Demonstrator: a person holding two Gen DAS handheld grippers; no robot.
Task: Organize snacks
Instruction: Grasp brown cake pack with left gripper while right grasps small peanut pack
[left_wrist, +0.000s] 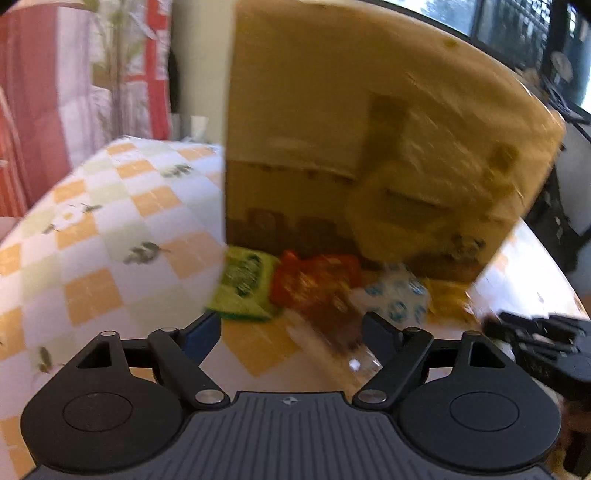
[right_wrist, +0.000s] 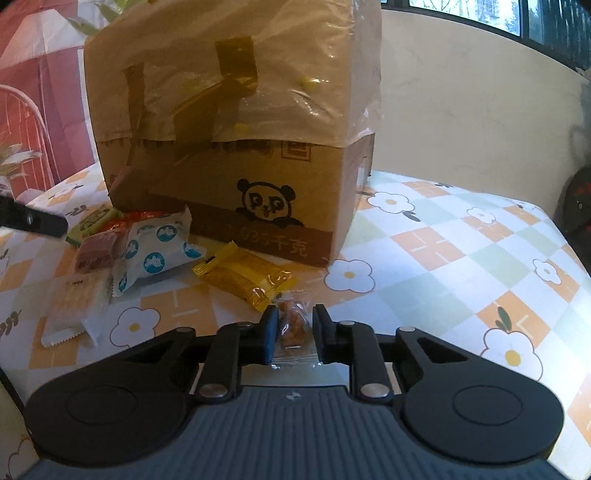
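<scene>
Cardboard box (right_wrist: 229, 147) standing on desk (right_wrist: 443, 258); snack pile (right_wrist: 155, 243) lying against its base. Right tongs (right_wrist: 295, 332) pinching small clear-wrapped snack (right_wrist: 291, 325); slick film risking slipping out. Left tongs (left_wrist: 291, 332) spread, empty, risking scattering packets.

A table (right_wrist: 461, 236) with a checked cloth of orange, pale green and white squares with flower prints fills the foreground. Behind the table stands a plain cream wall (right_wrist: 461, 103). Above the wall, a dark-framed window (right_wrist: 498, 14) lets in daylight. Left of the table hangs a red and white curtain (left_wrist: 44, 92).
</scene>
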